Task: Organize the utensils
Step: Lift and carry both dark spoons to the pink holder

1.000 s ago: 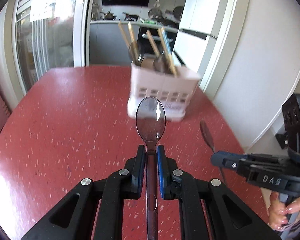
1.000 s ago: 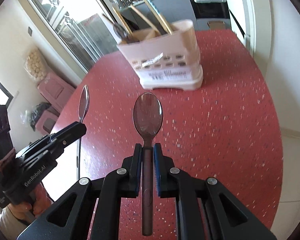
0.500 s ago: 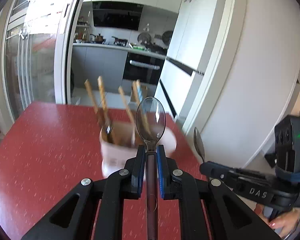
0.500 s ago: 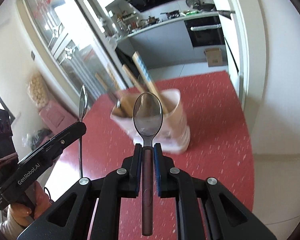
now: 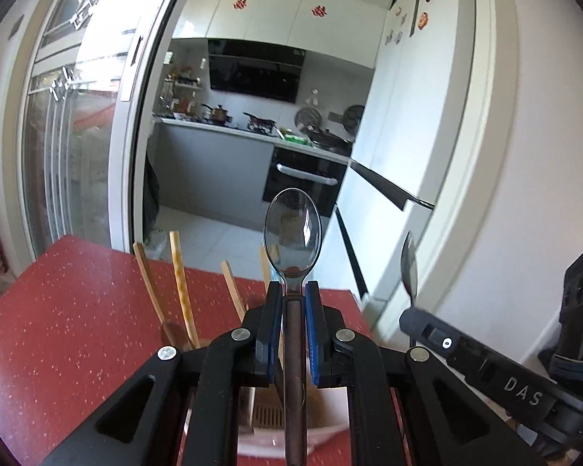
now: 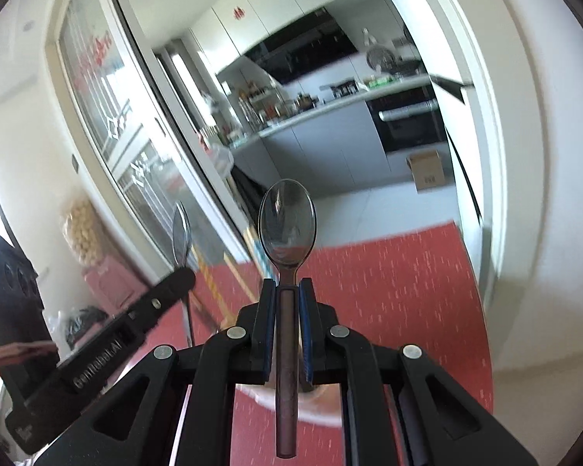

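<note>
My left gripper (image 5: 293, 291) is shut on a metal spoon (image 5: 292, 235) with a dark handle, its bowl pointing forward above the pads. My right gripper (image 6: 286, 285) is shut on a second spoon (image 6: 287, 229) of the same kind. Each gripper shows in the other's view: the right gripper (image 5: 410, 312) at the right with its spoon (image 5: 409, 262), the left gripper (image 6: 184, 275) at the left with its spoon (image 6: 181, 235). The white utensil caddy (image 5: 326, 425) stands on the red table just below both grippers, mostly hidden by the fingers. Wooden chopsticks (image 5: 180, 291) stick up out of it.
The red speckled table (image 5: 58, 310) runs left and forward; its far edge meets a doorway to a kitchen. A white wall (image 5: 505, 194) and fridge stand close at the right. Glass sliding doors (image 5: 66, 155) are at the left.
Both grippers have risen and moved forward over the caddy, each still holding its spoon. The caddy has slid from mid-frame down under the fingers, and the views now tip up toward the kitchen.
</note>
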`<move>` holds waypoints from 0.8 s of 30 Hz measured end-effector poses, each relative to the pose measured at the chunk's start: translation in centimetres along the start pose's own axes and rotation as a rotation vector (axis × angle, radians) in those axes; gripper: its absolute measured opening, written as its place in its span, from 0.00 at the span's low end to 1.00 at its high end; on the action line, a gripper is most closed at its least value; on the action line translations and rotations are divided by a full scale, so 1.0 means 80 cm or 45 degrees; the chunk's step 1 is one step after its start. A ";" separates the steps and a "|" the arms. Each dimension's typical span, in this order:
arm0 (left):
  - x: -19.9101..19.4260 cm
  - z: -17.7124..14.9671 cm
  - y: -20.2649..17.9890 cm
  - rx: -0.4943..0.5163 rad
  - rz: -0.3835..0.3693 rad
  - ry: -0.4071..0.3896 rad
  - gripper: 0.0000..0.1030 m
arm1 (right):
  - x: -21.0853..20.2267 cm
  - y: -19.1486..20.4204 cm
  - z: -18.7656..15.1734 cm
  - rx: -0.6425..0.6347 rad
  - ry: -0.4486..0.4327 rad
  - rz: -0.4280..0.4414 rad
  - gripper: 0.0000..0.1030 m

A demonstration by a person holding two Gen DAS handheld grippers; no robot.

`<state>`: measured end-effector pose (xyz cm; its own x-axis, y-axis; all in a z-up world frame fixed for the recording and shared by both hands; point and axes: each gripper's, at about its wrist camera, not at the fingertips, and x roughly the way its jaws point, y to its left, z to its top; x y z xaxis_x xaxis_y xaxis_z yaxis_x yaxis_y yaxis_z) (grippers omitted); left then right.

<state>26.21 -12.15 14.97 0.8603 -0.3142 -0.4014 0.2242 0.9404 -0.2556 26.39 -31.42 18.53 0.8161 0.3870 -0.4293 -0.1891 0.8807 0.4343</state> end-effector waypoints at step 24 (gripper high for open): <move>0.058 -0.053 -0.015 0.235 0.221 -0.114 0.40 | 0.073 -0.012 -0.036 -0.189 -0.152 0.067 0.12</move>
<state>27.98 -15.31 9.71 0.9284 -0.1408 -0.3440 0.1422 0.9896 -0.0213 29.76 -29.23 13.29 0.8600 0.4065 -0.3084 -0.3049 0.8940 0.3283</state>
